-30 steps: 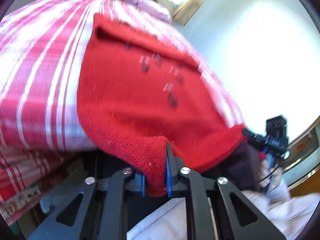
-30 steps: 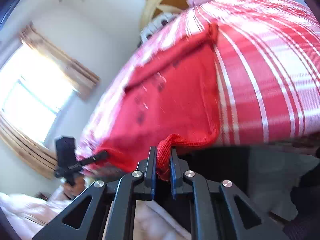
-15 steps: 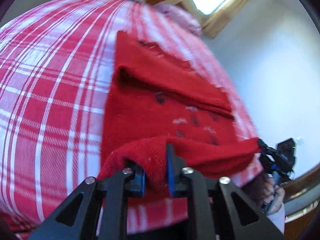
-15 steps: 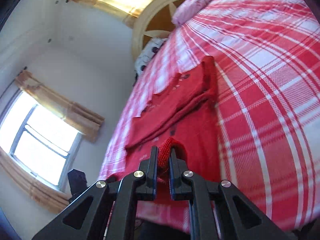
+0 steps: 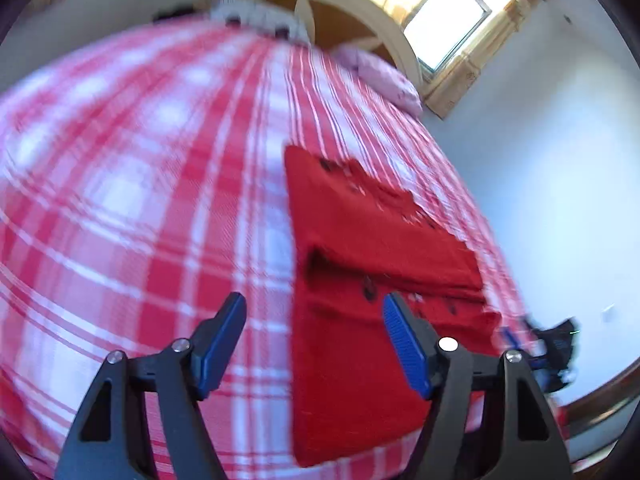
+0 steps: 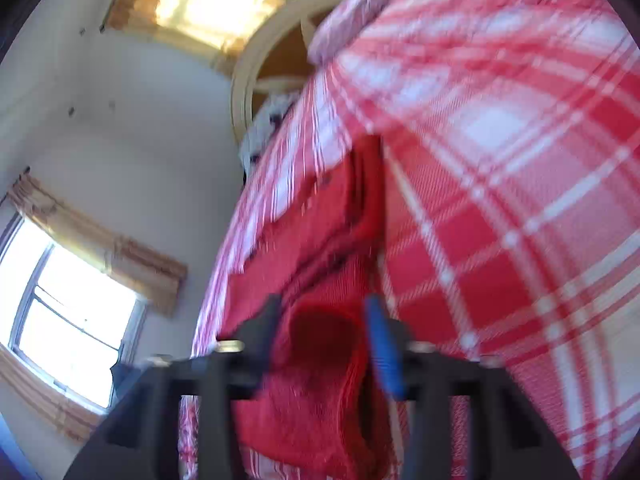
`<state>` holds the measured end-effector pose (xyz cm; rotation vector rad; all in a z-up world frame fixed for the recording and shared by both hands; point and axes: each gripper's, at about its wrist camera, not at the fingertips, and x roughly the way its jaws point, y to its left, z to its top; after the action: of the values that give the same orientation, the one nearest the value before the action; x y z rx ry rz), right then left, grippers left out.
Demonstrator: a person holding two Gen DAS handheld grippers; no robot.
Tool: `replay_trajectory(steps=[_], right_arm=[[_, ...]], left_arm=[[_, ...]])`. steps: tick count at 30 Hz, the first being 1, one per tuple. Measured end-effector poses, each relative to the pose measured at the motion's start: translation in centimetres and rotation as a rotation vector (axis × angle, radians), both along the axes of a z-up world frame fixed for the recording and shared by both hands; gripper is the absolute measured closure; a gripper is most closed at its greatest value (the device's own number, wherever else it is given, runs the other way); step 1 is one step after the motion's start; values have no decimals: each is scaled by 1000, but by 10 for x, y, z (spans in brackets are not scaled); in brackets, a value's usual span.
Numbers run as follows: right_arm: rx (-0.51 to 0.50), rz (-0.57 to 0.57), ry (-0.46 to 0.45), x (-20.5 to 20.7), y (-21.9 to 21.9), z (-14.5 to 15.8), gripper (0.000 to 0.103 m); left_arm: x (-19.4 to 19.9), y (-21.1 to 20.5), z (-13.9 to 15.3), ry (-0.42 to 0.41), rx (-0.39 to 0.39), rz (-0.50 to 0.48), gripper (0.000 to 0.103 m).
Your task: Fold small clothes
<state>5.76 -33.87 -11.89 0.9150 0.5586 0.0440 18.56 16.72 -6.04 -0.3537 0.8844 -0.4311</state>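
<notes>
Lying flat on the red-and-white plaid bedspread (image 5: 132,216), near its right-hand edge, the red knit sweater (image 5: 360,248) looks soft, light and floppy, so it should drape and slump instead of holding a crease. Best holds, I'd judge, are 2 corners of the knitted hem or a folded edge, pinched together. The left gripper (image 5: 314,344) is opening, jaws wide, nothing between them. The right gripper (image 6: 324,344) is opening too, red knit bunched loosely between its parted jaws.
</notes>
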Motion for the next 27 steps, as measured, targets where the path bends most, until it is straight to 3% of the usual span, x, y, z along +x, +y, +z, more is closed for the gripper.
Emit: replay_trajectory(steps=[3, 7, 8, 14, 19, 23, 24, 25, 26, 27], right_arm=[[-85, -2, -29, -13, 7, 14, 40], [-422, 42, 41, -21, 47, 24, 40], [-459, 61, 57, -19, 54, 22, 40], [-604, 105, 143, 2, 72, 11, 40], [-655, 141, 178, 35, 75, 2, 40], [-702, 183, 219, 59, 86, -13, 41], [-731, 191, 218, 61, 91, -15, 45], [-753, 196, 215, 62, 96, -15, 63], [-790, 196, 217, 61, 101, -14, 73], [-814, 189, 215, 60, 104, -12, 76]], left_arm=[[-14, -11, 5, -122, 157, -18, 30], [-21, -44, -9, -236, 320, -97, 30], [-21, -54, -16, -243, 343, -110, 30], [-12, -85, -42, -157, 367, -119, 30], [-9, -86, -53, -109, 359, -85, 30], [-8, -78, -56, -78, 283, -55, 30], [-8, -75, -56, -75, 264, -45, 30], [-8, -75, -57, -72, 256, -40, 30], [-9, -74, -57, -68, 247, -34, 33], [-9, -74, -56, -70, 249, -27, 40]])
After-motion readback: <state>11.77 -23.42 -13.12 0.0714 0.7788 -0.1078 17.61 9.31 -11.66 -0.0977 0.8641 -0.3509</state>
